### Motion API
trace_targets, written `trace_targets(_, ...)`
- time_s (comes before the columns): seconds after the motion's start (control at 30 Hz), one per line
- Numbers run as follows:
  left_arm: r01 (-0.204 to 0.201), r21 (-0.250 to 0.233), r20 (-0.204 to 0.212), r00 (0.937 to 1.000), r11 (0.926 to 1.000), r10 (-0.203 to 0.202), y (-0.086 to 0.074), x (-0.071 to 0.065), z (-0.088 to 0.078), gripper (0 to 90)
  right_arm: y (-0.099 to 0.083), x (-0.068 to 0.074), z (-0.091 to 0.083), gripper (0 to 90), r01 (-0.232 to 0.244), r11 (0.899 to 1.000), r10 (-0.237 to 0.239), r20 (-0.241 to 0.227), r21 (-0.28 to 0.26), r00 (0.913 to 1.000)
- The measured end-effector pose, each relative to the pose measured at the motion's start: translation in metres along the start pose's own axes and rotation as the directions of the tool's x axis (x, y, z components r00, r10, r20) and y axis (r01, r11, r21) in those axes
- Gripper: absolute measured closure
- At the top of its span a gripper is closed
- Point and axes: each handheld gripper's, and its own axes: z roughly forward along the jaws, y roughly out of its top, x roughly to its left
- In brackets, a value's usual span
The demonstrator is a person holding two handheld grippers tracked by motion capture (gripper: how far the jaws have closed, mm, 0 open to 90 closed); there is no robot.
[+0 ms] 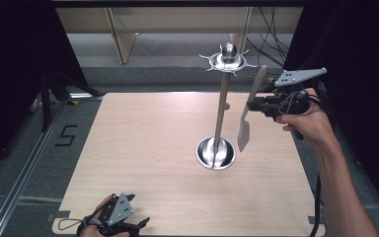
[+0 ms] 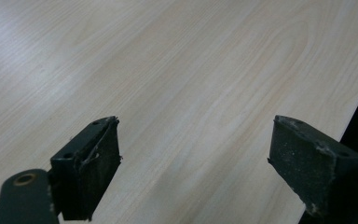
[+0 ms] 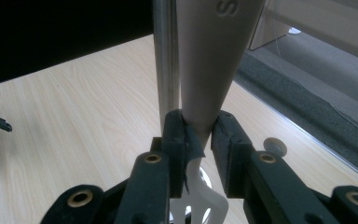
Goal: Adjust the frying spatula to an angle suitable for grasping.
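Observation:
A metal utensil stand [image 1: 221,111] rises from a round shiny base [image 1: 216,154] at mid-table and ends in a ring of hooks [image 1: 228,60]. My right gripper [image 1: 251,104] hangs right of the pole, shut on a spatula [image 1: 244,131] whose pale handle points up and whose blade hangs down beside the base. In the right gripper view the pads [image 3: 182,135] clamp the handle's [image 3: 212,60] narrow neck, with the pole [image 3: 166,60] just behind it. At the table's front left edge my left gripper [image 1: 140,223] lies low; its jaws stand wide apart over bare wood [image 2: 168,70].
The light wooden table [image 1: 143,148] ends close behind the stand. A small round disc [image 3: 275,147] lies near its far edge. Grey floor with a marked "5" [image 1: 65,136] lies at the left, and cables [image 1: 271,34] hang at the back right.

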Motion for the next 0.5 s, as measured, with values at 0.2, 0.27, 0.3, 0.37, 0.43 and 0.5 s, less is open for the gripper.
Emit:
trace_targets(0.2,0.001,-0.002,0.001,1.0,1.0,-0.001,0.0,0.0,-0.0001,15.4,0.0045,-0.0019,0.0011,76.2,-0.005,1.0,0.005,-0.013,0.002,0.9999)
trace_targets(0.27,-0.001,0.001,-0.001,1.0,1.0,0.001,0.0,0.0001,0.0,15.4,0.0052,-0.0015,0.0016,76.2,0.0,1.0,0.0,-0.014,0.005,0.9999)
trace_targets(0.3,-0.008,0.004,0.002,1.0,1.0,0.008,0.0,0.0005,0.0001,15.4,0.0064,-0.0007,0.0029,76.2,-0.003,1.0,0.003,-0.023,0.008,0.9997)
trace_targets(0.37,-0.008,0.003,0.002,1.0,1.0,0.008,0.0001,0.0004,0.0001,15.4,0.0077,-0.0011,0.0041,76.2,0.0,1.0,0.0,-0.018,0.018,0.9998)
trace_targets(0.43,-0.005,0.001,0.002,1.0,1.0,0.005,0.0002,0.0002,-0.0001,15.4,0.0086,-0.0027,0.0062,76.2,0.01,1.0,-0.009,-0.018,0.022,0.9998)
trace_targets(0.5,-0.003,0.0,0.001,1.0,1.0,0.003,0.0001,0.0002,-0.0001,15.4,0.0086,-0.0023,0.0088,76.2,-0.006,1.0,0.007,-0.013,0.014,0.9999)
